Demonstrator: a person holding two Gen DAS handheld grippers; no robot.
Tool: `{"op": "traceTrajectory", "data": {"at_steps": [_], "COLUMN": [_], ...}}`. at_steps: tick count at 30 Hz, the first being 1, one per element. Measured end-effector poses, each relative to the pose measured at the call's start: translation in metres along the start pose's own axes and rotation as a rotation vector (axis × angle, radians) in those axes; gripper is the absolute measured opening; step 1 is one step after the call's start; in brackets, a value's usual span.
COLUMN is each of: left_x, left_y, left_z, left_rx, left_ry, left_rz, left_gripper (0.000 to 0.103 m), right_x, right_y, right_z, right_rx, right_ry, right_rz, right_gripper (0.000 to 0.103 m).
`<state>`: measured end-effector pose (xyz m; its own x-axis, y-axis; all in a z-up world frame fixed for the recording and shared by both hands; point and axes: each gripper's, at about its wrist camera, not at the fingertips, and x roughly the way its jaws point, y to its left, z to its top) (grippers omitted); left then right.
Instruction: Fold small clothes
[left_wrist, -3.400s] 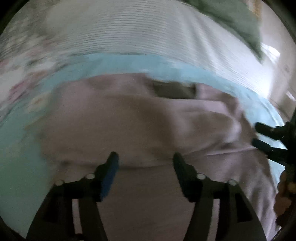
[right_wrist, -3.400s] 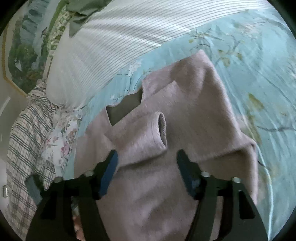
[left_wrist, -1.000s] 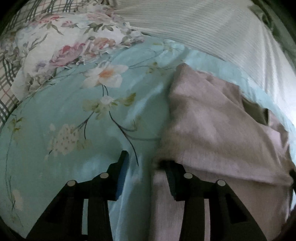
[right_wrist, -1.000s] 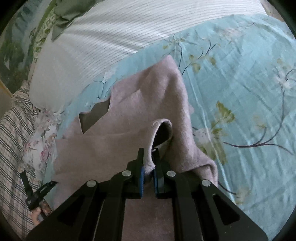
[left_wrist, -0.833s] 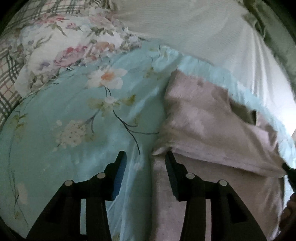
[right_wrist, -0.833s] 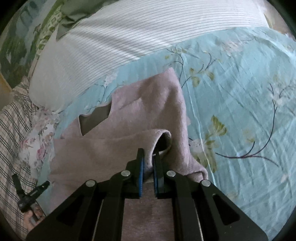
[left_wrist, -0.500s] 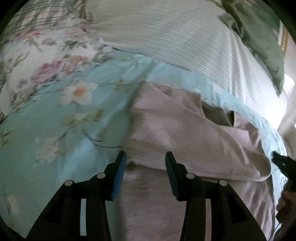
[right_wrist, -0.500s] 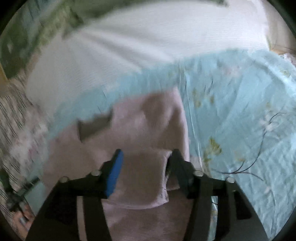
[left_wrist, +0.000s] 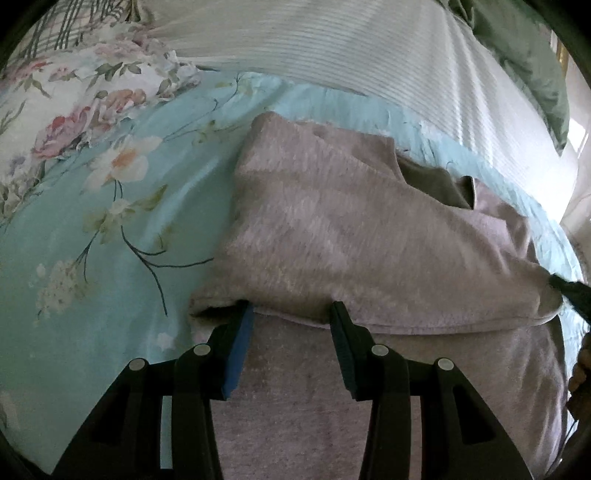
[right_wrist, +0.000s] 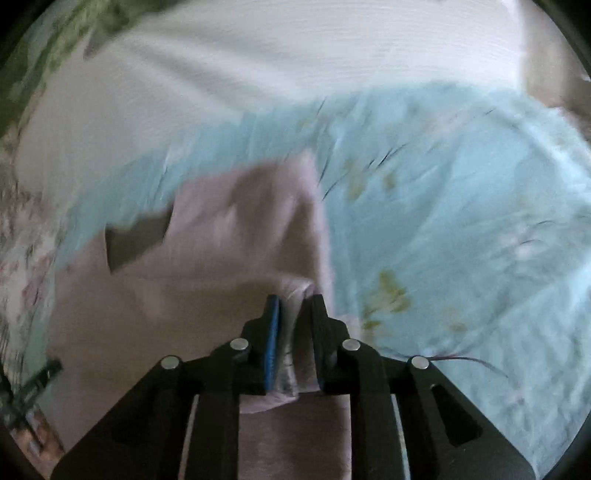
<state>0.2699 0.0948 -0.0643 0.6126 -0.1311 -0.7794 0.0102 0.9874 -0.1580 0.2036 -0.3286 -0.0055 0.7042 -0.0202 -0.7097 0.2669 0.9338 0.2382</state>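
Fuzzy mauve sweater (left_wrist: 354, 229) spread flat on pale blue floral bedspread (left_wrist: 92, 229), one sleeve folded across the chest, darker lining visible at the neck opening beyond. Soft, napped knit, lightly rumpled. Left gripper (left_wrist: 291, 314) spread wide, holding nothing, fingertips just short of the folded sleeve's near edge, body of the garment lying beneath and between them. Right gripper (right_wrist: 293, 306) nearly closed, pinching the sleeve cuff (right_wrist: 295, 291) between its pads; view blurred. White striped pillow (left_wrist: 351, 44) well beyond the fingertips.
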Motion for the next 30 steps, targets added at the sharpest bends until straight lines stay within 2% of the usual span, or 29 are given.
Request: {"op": "traceTrajectory", "data": {"at_steps": [2, 3, 4, 6, 8, 9, 10, 12, 13, 15, 17, 19, 21, 25, 27, 30], "left_x": [0.003, 0.003, 0.004, 0.003, 0.001, -0.002, -0.005, -0.013, -0.02, -0.035, -0.049, -0.065, -0.077, -0.094, -0.102, -0.112], "left_y": [0.003, 0.003, 0.003, 0.003, 0.005, 0.007, 0.01, 0.017, 0.021, 0.027, 0.03, 0.031, 0.033, 0.038, 0.043, 0.044], "left_z": [-0.001, -0.002, -0.001, -0.001, -0.003, -0.006, -0.008, -0.013, -0.017, -0.024, -0.032, -0.045, -0.06, -0.09, -0.109, -0.133], "left_rx": [-0.01, -0.011, -0.011, -0.01, -0.011, -0.01, -0.011, -0.018, -0.029, -0.049, -0.048, -0.036, -0.016, 0.009, 0.013, 0.009], "left_ry": [0.007, 0.01, 0.011, 0.011, 0.014, 0.016, 0.015, 0.01, 0.004, -0.014, -0.025, -0.033, -0.027, 0.008, 0.036, 0.069], "left_rz": [0.002, 0.002, 0.005, 0.012, 0.019, 0.026, 0.032, 0.03, 0.02, 0.011, 0.012, 0.005, -0.003, -0.038, -0.082, -0.171], "left_gripper": [0.044, 0.044, 0.044, 0.045, 0.045, 0.045, 0.045, 0.045, 0.045, 0.05, 0.052, 0.055, 0.059, 0.06, 0.062, 0.063], "right_x": [-0.024, -0.028, -0.021, 0.006, 0.032, 0.036, 0.031, 0.011, -0.001, -0.023, -0.046, -0.065, -0.083, -0.093, -0.098, -0.103], "right_y": [0.007, 0.015, 0.029, 0.041, 0.035, 0.027, 0.017, 0.01, 0.008, 0.003, -0.001, -0.006, -0.017, -0.047, -0.058, -0.078], "right_z": [-0.002, -0.003, -0.005, -0.012, -0.021, -0.022, -0.022, -0.018, -0.017, -0.016, -0.019, -0.027, -0.038, -0.064, -0.076, -0.098], "right_rx": [-0.003, -0.029, -0.09, -0.127, -0.122, -0.101, -0.056, -0.026, -0.018, -0.005, -0.001, -0.019, -0.023, 0.002, 0.005, 0.027], "right_ry": [-0.11, -0.119, -0.063, 0.077, 0.166, 0.172, 0.153, 0.111, 0.086, 0.064, 0.051, 0.044, 0.056, 0.102, 0.118, 0.186], "right_rz": [0.033, 0.086, 0.154, 0.193, 0.112, 0.114, 0.144, 0.111, 0.122, 0.159, 0.19, 0.207, 0.236, 0.265, 0.265, 0.34], "right_gripper": [0.018, 0.019, 0.019, 0.019, 0.017, 0.014, 0.014, 0.018, 0.019, 0.033, 0.04, 0.04, 0.042, 0.051, 0.052, 0.053]}}
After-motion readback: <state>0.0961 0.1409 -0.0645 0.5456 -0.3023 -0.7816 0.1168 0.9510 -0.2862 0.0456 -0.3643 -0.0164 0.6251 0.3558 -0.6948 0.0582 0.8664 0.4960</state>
